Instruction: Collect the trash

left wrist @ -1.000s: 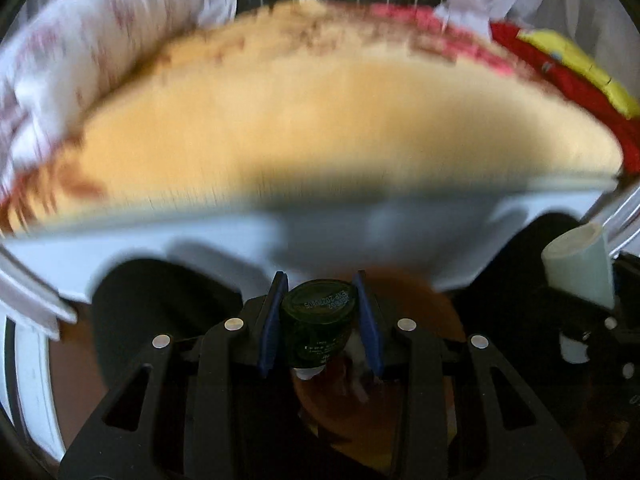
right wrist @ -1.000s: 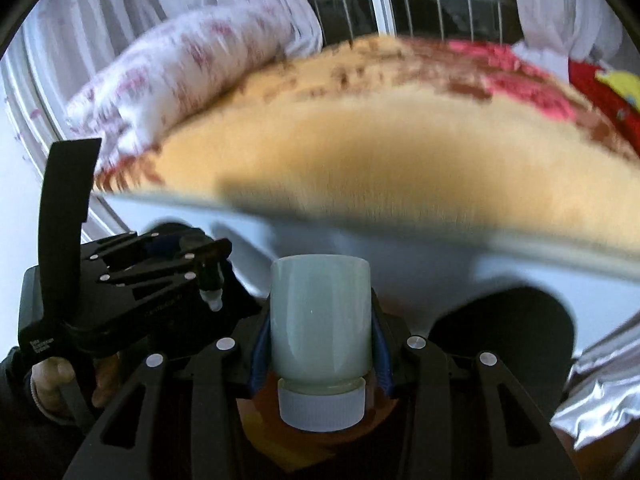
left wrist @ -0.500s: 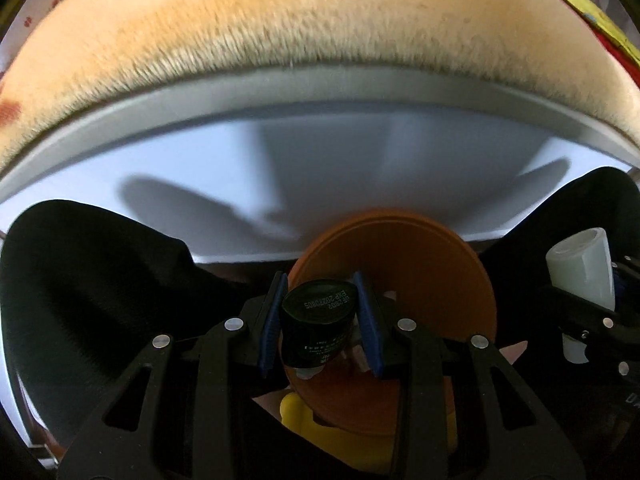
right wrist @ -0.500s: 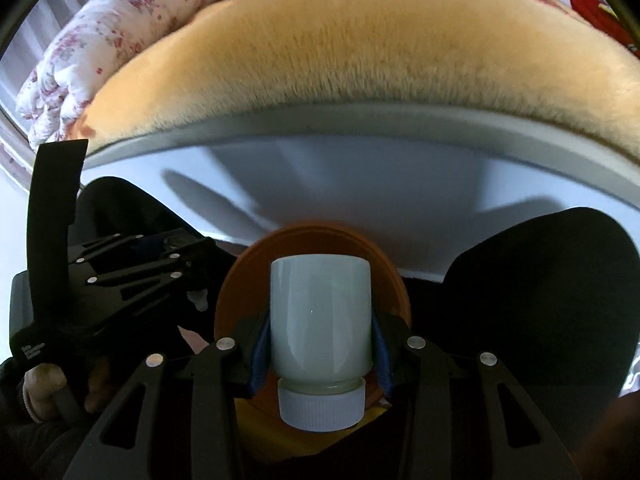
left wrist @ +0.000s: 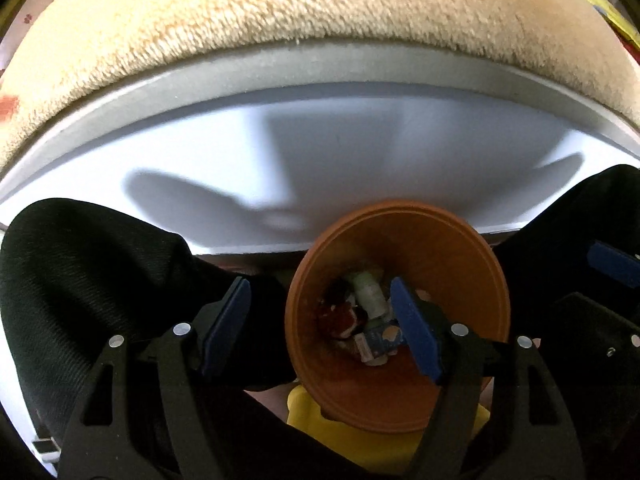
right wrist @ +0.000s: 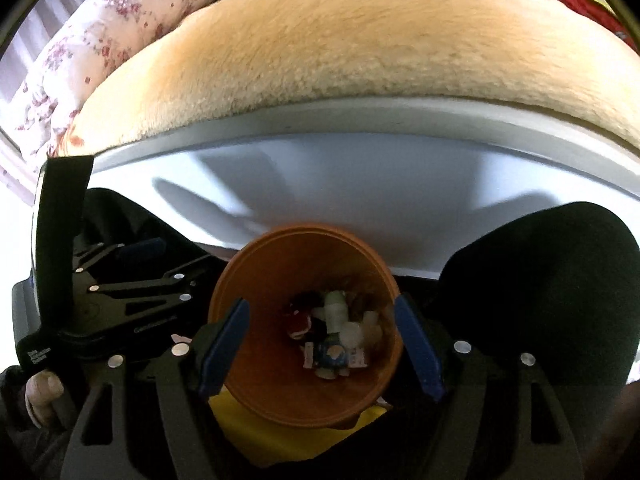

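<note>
An orange bin stands below both grippers, with several pieces of trash at its bottom. A pale green bottle lies there beside a dark round item and a blue-and-white wrapper. My left gripper hangs over the bin's left rim, its jaws opening with nothing held between the blue pads. My right gripper hangs straight above the bin's mouth, its jaws opening and empty too. The left gripper also shows at the left of the right wrist view.
A white bed frame panel rises just behind the bin, topped by a tan plush blanket and a floral duvet. A person's black-trousered legs flank the bin. Something yellow lies under it.
Both grippers came down over the bin, then both jaws spread. The dark jar left the left gripper and the pale bottle left the right; both now lie in the bin.
</note>
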### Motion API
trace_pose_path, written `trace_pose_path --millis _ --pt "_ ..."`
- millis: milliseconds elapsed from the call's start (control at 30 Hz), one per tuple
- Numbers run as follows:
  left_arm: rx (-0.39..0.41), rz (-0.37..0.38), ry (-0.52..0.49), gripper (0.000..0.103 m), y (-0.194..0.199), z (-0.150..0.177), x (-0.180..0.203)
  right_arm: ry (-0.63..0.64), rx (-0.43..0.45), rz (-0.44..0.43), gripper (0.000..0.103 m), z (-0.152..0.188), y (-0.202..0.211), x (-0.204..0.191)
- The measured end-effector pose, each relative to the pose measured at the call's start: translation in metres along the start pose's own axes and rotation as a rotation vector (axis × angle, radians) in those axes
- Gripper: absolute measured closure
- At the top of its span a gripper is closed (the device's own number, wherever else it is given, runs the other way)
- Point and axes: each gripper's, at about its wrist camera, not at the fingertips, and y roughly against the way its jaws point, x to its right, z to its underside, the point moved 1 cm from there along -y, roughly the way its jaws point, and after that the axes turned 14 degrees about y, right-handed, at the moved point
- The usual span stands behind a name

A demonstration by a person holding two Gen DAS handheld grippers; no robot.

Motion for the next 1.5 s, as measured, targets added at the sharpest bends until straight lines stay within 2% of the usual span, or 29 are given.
trace_pose_path --millis 167,333,467,533,633,800,900,1500 --pt "0.026 0.008 0.008 0.032 0.004 0.0 -0.001 -0.014 0.031 0.022 0.02 0.006 0.014 0.0" --pt "0.069 0.026 0.021 0.031 0.016 0.001 -0.003 -0.04 0.069 0.051 0.018 0.008 0.024 -0.002" --pt "0.168 0.079 0.02 0.027 0.041 0.003 -0.004 -0.047 0.144 0.14 0.006 0.007 0.043 -0.004" --pt "0.236 0.105 0.015 0.025 0.058 0.005 -0.004 -0.039 0.188 0.18 0.005 0.007 0.054 -0.008" --pt "0.297 0.129 0.013 0.018 0.073 0.009 -0.005 -0.023 0.222 0.219 0.005 0.004 0.063 -0.014" --pt "0.341 0.157 0.031 0.017 0.092 0.011 -0.013 -0.022 0.222 0.255 0.005 0.002 0.066 -0.016" --pt "0.371 0.168 0.049 0.013 0.1 0.01 -0.017 -0.033 0.228 0.256 0.006 0.003 0.069 -0.016" --pt "0.39 0.185 0.038 0.011 0.108 0.015 -0.016 -0.036 0.233 0.264 0.006 0.007 0.074 -0.016"
